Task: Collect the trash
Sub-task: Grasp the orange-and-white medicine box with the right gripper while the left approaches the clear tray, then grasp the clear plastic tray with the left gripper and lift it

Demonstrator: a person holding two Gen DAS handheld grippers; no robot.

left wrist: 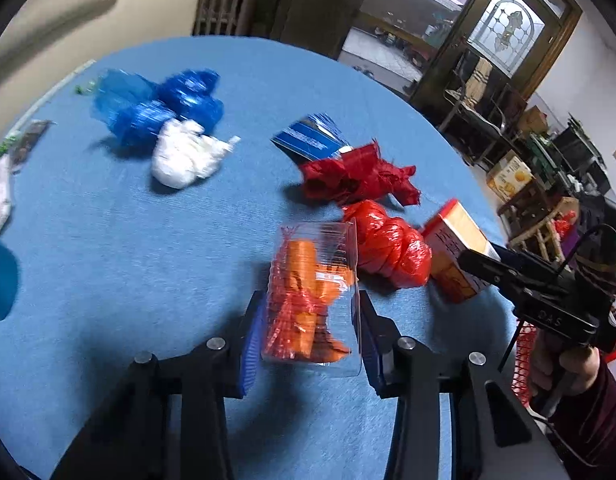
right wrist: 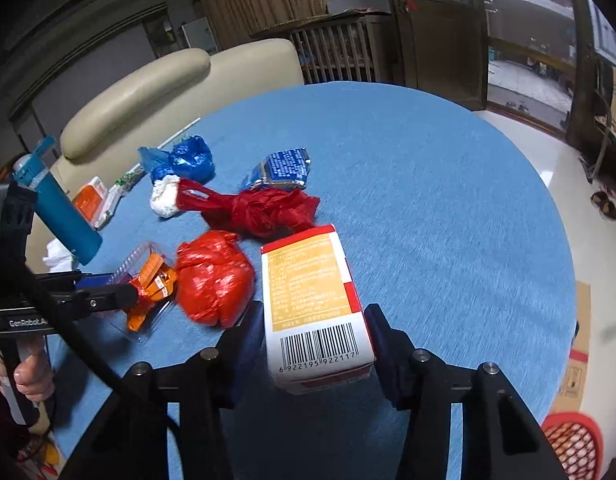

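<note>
My left gripper (left wrist: pixel 310 332) is shut on a clear plastic box with orange wrappers inside (left wrist: pixel 314 296), held just above the blue table (left wrist: pixel 128 240); the box also shows in the right wrist view (right wrist: pixel 148 280). My right gripper (right wrist: pixel 316 344) is shut on an orange and white carton with a barcode (right wrist: pixel 312 300), also seen in the left wrist view (left wrist: pixel 454 250). On the table lie a shiny red bag ball (left wrist: pixel 388 248), a crumpled dark red bag (left wrist: pixel 360 176), a blue packet (left wrist: pixel 308 138), blue bags (left wrist: pixel 164 104) and a white wad (left wrist: pixel 184 156).
A red mesh basket (right wrist: pixel 574 446) stands on the floor at the lower right, beside the table. A teal bottle (right wrist: pixel 56 204) and small packets (right wrist: pixel 94 202) lie at the table's left edge. A beige sofa (right wrist: pixel 168 88) is behind the table.
</note>
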